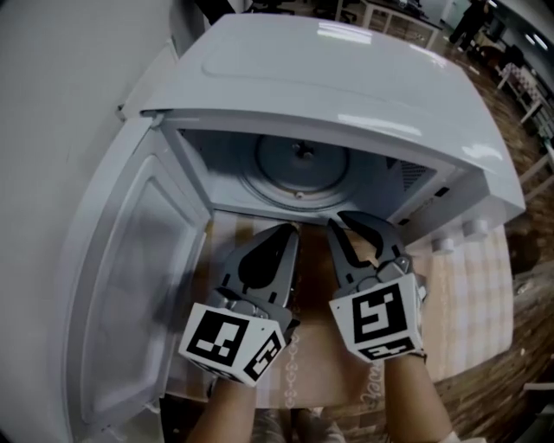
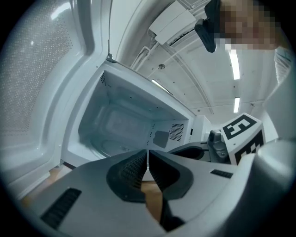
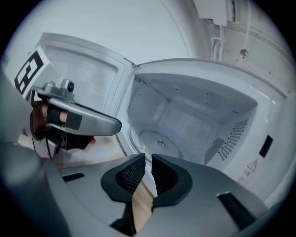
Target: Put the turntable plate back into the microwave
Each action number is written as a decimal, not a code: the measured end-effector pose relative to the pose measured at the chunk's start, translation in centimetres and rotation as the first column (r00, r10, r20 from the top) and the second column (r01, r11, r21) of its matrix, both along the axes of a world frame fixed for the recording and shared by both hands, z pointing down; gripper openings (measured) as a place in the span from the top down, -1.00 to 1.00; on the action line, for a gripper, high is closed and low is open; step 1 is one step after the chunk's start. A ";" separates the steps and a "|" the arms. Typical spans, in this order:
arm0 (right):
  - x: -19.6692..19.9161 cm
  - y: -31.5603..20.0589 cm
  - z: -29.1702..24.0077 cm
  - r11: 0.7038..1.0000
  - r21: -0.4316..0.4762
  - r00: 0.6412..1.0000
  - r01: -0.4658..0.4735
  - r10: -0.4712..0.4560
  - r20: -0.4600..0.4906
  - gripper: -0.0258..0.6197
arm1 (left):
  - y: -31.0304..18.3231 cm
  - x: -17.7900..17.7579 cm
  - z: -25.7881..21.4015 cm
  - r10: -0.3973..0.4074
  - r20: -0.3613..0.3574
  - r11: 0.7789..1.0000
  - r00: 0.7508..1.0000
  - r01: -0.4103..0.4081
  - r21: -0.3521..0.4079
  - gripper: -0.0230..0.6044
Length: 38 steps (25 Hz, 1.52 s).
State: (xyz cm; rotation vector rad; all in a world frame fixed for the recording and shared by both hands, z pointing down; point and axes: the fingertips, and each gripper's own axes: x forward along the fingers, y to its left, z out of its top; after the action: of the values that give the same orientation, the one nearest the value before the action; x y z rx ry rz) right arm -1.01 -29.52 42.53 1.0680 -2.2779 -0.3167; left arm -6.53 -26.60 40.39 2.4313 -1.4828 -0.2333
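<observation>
Lying inside open microwave (image 1: 363,78), turntable plate (image 1: 277,169) has clearance.

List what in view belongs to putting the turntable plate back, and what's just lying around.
Job:
- microwave, its door swung open
- turntable plate, on the cavity floor
- left gripper, shut, empty
- right gripper, jaws slightly apart, empty

Just there:
- patterned cloth under the microwave
- table
- furniture in the background
</observation>
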 end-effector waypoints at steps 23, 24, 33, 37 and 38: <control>2.7 8.2 -5.7 0.996 -0.033 0.833 0.089 -0.056 0.550 0.73 | 6.5 4.6 -5.9 0.022 0.010 0.996 1.000 -0.023 0.092 0.89; 2.9 8.6 -6.1 0.995 -0.031 0.828 0.098 -0.064 0.557 0.73 | 7.0 4.9 -6.3 0.021 0.012 0.995 1.000 -0.022 0.094 0.89; 4.7 12.4 -9.1 0.987 -0.010 0.732 0.159 -0.111 0.672 0.73 | 10.7 6.8 -9.6 -0.005 0.030 0.994 1.000 0.002 0.108 0.89; 5.0 14.1 -10.8 0.985 0.011 0.686 0.170 -0.127 0.717 0.73 | 12.3 7.4 -10.9 0.010 0.054 0.992 0.998 -0.017 0.122 0.89; 4.9 14.8 -11.3 0.985 0.025 0.684 0.171 -0.137 0.716 0.73 | 12.9 7.5 -11.3 0.017 0.054 0.991 0.998 -0.024 0.128 0.89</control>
State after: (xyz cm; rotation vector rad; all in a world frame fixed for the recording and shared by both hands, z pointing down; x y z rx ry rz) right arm 3.94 -14.71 31.20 1.0995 -3.0686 0.1321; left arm 1.02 -13.70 29.12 2.5717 -1.5076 -0.2700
